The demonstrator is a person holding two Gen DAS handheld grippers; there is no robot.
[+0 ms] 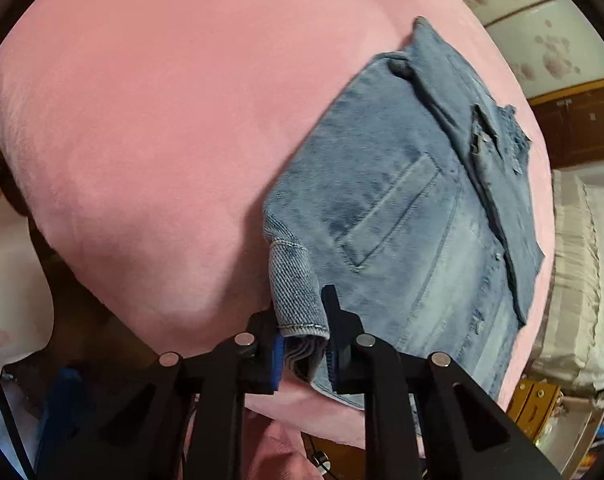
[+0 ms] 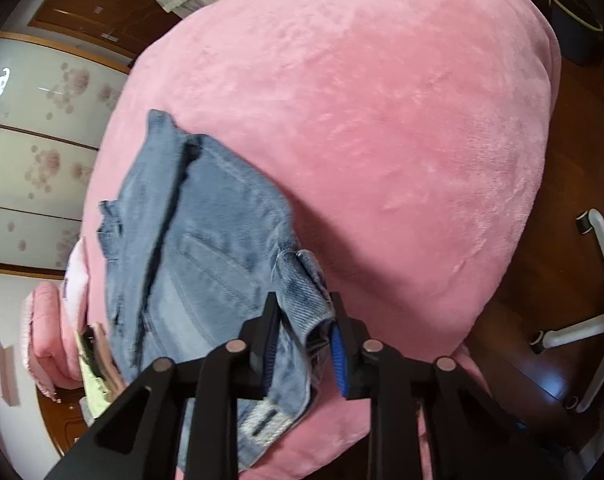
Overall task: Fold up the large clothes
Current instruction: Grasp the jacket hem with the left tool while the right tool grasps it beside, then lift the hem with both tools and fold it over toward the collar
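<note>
While folded, denim jacket (image 1: 402,208) between both tongs

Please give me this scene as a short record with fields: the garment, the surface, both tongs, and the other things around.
garment: denim jacket, partly folded, lying flat
surface: pink plush blanket
left tongs: closed on a folded denim edge at the near side of the jacket
right tongs: closed on a bunched denim edge
nearby: dark bin and white chair base on the wooden floor
</note>
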